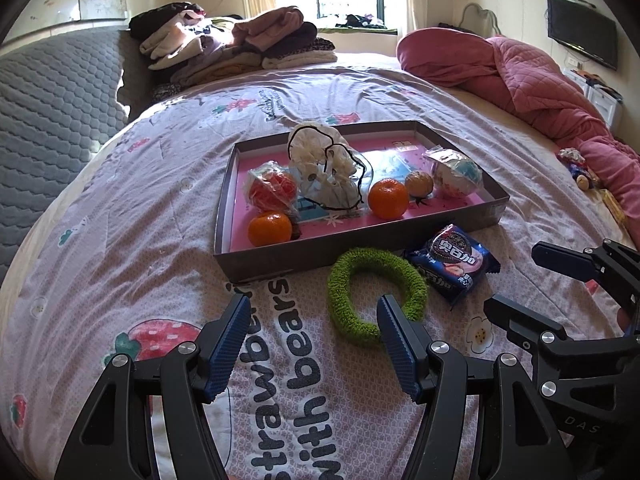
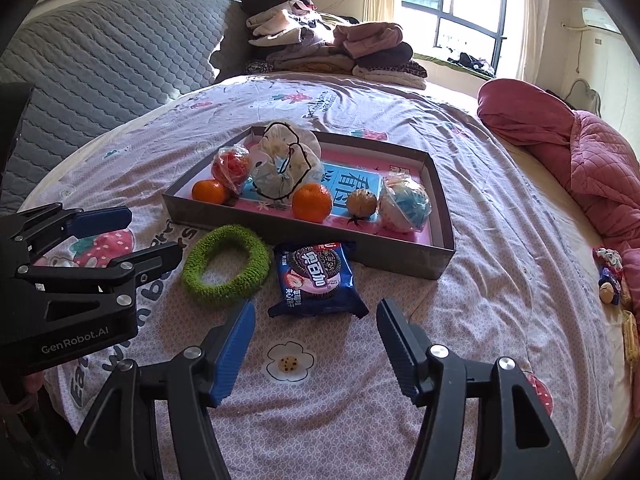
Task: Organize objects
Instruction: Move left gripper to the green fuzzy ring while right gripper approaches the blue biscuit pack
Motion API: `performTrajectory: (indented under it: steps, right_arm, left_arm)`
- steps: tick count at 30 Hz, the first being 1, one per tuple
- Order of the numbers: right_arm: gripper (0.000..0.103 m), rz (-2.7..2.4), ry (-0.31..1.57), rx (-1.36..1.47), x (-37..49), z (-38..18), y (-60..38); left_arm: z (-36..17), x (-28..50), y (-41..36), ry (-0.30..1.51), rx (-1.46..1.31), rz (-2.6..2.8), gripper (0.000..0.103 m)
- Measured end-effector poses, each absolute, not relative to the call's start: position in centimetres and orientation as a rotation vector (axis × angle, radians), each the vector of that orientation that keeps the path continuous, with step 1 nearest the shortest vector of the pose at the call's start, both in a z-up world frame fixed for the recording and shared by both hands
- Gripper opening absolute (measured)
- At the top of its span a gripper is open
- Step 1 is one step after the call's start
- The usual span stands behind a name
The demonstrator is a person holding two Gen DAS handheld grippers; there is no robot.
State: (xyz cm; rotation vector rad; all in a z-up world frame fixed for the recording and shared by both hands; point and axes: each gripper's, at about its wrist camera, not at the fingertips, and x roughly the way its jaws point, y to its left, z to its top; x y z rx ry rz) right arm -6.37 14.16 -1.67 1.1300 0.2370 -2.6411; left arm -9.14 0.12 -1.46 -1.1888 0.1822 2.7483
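Note:
A shallow grey box (image 1: 264, 266) (image 2: 404, 260) with a pink floor lies on the bed. It holds two oranges (image 1: 388, 198) (image 2: 312, 202), a bagged red fruit (image 1: 272, 190), a white drawstring pouch (image 1: 324, 168) (image 2: 286, 160), a brownish fruit (image 1: 419, 183) and a wrapped blue-white ball (image 1: 458, 174) (image 2: 405, 205). In front of the box lie a fuzzy green ring (image 1: 374, 292) (image 2: 226, 266) and a blue cookie packet (image 1: 454, 262) (image 2: 316, 280). My left gripper (image 1: 312, 314) (image 2: 154, 236) is open, just short of the ring. My right gripper (image 2: 316, 320) (image 1: 516, 280) is open, just short of the packet.
The bedsheet (image 1: 160, 240) bears strawberry prints and lettering. A pile of folded clothes (image 1: 236, 44) sits at the far end, a pink quilt (image 1: 540, 84) on the right. Small sweets (image 2: 610, 276) lie near the right edge. A grey padded headboard (image 2: 100, 64) stands left.

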Motion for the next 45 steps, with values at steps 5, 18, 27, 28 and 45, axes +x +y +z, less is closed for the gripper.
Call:
performTrajectory:
  steps: [5,18,27,28,45]
  right_arm:
    - [0.064,-2.634,0.244,1.141,-6.9,-2.3,14.1]
    - [0.064,-2.617,0.253,1.174,-8.8,-4.0,14.2]
    - [0.068,-2.597,0.262,1.177,-10.1,-4.9,13.8]
    - [0.068,-2.596,0.259,1.181,-10.3,-5.0,13.8]
    - [0.068,-2.562,0.217,1.202,-12.2,-6.3,13.8]
  left_arm:
    - [-2.0,-9.7,0.2,0.188,-1.202,2.742,0.067]
    - [-4.1,-11.5,0.6,0.191,-1.250,2.716,0.067]
    - [-5.1,-12.8,1.1,0.199,-1.265,2.705,0.067]
    - [-5.2,-13.0,1.1,0.200,-1.268,2.705,0.067]
    - [-6.4,-15.3,0.9,0.183,-1.282,2.708,0.067]
